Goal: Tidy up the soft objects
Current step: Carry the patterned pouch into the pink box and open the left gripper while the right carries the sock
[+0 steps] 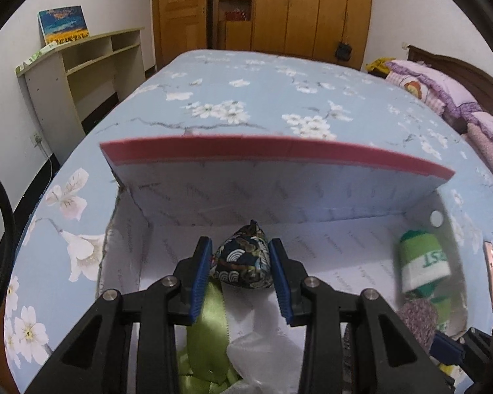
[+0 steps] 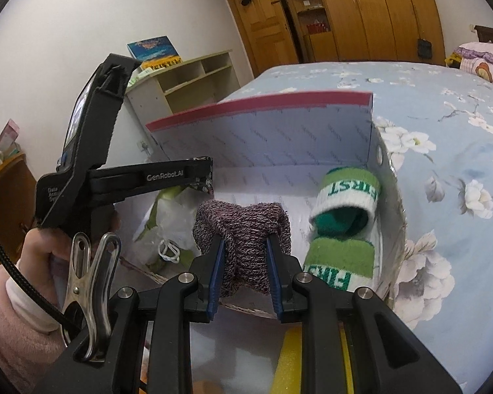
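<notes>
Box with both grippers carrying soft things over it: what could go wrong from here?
1. The left gripper pinches the dark patterned pouch only by its sides, so it may slip and land on the green ribbon and clear plastic bag below.
2. The right gripper, shut on the purple knitted sock, works close to the left one; they could bump.
3. The box flap leans inward and may snag a gripper.

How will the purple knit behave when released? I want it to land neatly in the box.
The purple knit bulges and folds over the right claw, so it is probably floppy and light. Its fuzzy weave likely grips rather than slips. Expect it to slump, not roll, in the box.
</notes>
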Demonstrator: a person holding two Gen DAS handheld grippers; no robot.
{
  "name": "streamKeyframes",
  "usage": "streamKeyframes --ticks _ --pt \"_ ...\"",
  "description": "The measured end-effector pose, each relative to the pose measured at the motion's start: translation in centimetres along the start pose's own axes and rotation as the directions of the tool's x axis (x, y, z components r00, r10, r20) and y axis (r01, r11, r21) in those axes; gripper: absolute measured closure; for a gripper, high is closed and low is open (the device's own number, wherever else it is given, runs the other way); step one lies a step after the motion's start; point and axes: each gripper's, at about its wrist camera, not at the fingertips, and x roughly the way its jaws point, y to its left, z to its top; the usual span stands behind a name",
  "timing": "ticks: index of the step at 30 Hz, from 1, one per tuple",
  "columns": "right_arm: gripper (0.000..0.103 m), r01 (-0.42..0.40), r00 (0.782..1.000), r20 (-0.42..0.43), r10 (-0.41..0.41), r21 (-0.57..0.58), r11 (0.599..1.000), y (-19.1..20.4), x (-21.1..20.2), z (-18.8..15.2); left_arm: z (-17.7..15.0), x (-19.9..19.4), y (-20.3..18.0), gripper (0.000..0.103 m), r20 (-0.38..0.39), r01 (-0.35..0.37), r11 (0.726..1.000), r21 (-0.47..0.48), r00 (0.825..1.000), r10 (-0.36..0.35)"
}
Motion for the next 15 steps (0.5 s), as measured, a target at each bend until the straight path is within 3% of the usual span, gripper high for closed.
streamKeyframes --ticks 11,15 --pt "0.077 0.043 0.999 -0.014 -0.044 -0.035 0.998 0.34 0.79 -0.39 0.03 0.36 -0.39 0.061 -0.01 -0.017 1.0 0.015 1.0 0.017" --pt "0.07 0.024 1.0 -0.011 -0.025 -0.031 0.999 0.25 0.83 -0.39 -0.05 0.14 0.06 0.059 -0.011 0.003 1.0 -0.006 1.0 -0.003"
